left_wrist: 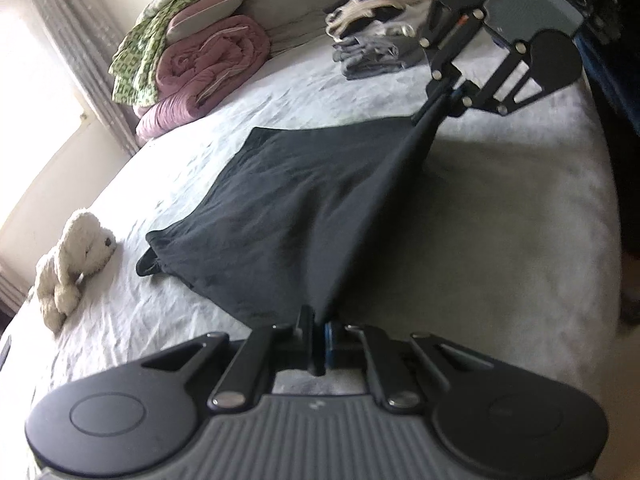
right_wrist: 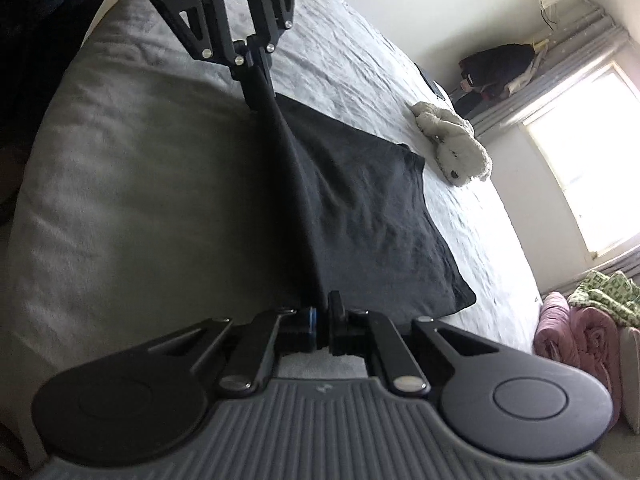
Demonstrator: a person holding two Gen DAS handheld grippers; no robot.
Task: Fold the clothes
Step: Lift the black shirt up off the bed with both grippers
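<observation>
A bed (left_wrist: 500, 208) with a pale, wrinkled sheet fills both views. On it lies a black garment (left_wrist: 280, 200), spread flat over the middle of the sheet, while its near edge is lifted and pulled taut between the two grippers. At the far left of the bed, seen from the left wrist, sits a rolled pink quilt (left_wrist: 208, 64) with a green patterned blanket (left_wrist: 136, 60) draped against it, and farther right a stack of folded clothes (left_wrist: 376, 40) (greys below, cream and dark pieces on top). A white plush toy (left_wrist: 72, 264) lies on the sheet left of the garment, apart from it. The left gripper (left_wrist: 322, 320) is clamped on one corner of the raised edge. The right gripper (right_wrist: 320, 312) pinches the other corner, its jaws together on the cloth.
</observation>
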